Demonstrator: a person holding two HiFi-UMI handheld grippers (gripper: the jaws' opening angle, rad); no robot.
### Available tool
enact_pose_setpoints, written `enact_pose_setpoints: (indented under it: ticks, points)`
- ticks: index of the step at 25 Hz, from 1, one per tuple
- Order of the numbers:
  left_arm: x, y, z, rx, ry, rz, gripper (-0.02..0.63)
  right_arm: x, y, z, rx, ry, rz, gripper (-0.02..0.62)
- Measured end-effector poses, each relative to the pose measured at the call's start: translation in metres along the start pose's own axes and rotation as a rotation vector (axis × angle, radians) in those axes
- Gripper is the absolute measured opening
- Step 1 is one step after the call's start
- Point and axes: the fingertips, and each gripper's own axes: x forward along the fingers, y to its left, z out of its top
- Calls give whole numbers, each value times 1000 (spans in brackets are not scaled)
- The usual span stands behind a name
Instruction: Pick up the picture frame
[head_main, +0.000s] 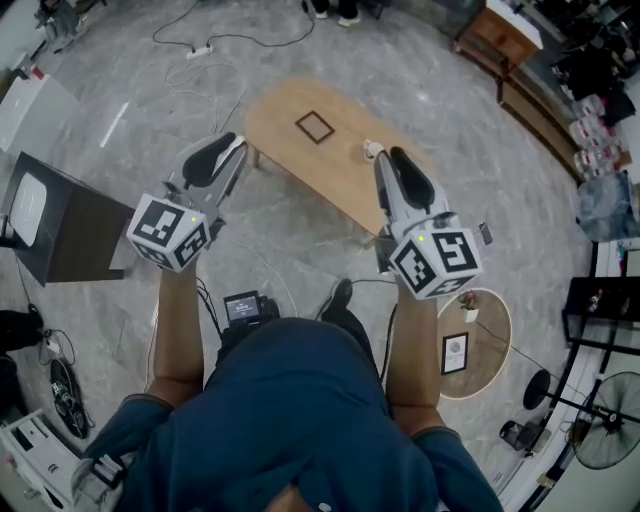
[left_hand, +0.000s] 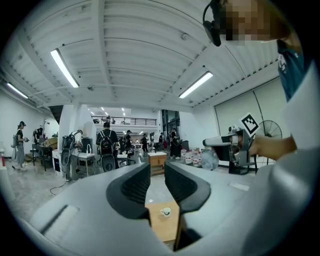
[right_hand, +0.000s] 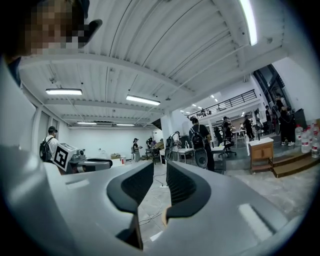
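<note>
The picture frame (head_main: 314, 127), a small dark square, lies flat on the oval wooden table (head_main: 300, 150), with a small white cup (head_main: 371, 150) to its right. My left gripper (head_main: 230, 143) hovers over the floor just left of the table's near edge. My right gripper (head_main: 396, 157) hangs above the table's right end, close to the cup. Each pair of jaws stands nearly together with only a narrow slit and nothing between. In the left gripper view, the left gripper (left_hand: 157, 167) looks down at the table (left_hand: 162, 227) and cup (left_hand: 165, 212). The frame is hidden there.
A low round table (head_main: 495, 345) at my right carries a second small frame (head_main: 454, 353) and a plant (head_main: 468, 305). A dark box (head_main: 60, 225) stands at the left. Cables and a small device (head_main: 245, 305) lie on the floor, with a fan (head_main: 610, 435) at far right.
</note>
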Motion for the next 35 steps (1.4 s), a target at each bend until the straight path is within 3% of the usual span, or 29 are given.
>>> enact_pose_setpoints:
  ticks: [10, 21, 28, 35]
  points:
    - [69, -19, 0, -6, 47, 130, 87, 39, -85, 10, 31, 18, 159, 65]
    - [106, -45, 0, -5, 76, 246, 87, 51, -137, 14, 56, 21, 283, 64]
    - [115, -45, 1, -2, 87, 262, 86, 54, -147, 12, 74, 25, 291, 64]
    - [142, -24, -12, -21, 79, 187, 86, 66, -158, 3, 71, 39, 218, 64]
